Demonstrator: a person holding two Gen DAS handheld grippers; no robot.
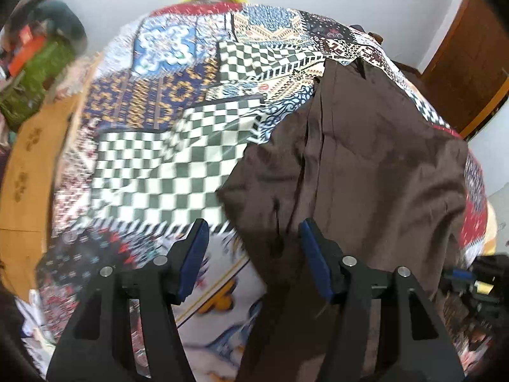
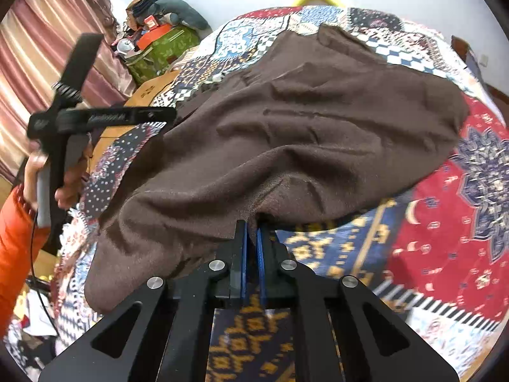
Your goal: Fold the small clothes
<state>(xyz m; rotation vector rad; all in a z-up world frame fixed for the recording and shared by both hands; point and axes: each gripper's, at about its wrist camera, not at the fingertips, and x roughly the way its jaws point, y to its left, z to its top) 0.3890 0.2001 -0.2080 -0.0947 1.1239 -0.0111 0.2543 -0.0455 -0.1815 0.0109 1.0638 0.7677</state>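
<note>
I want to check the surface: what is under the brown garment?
The patchwork bedcover shows around the brown garment. The part directly beneath it is covered.

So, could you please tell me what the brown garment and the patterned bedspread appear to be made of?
Brown garment: soft matte knit, perhaps fleece or wool; its surface looks fuzzy and drapes in thick folds. Patterned bedspread: probably printed cotton; flat, smooth, sharp patchwork motifs.
</note>
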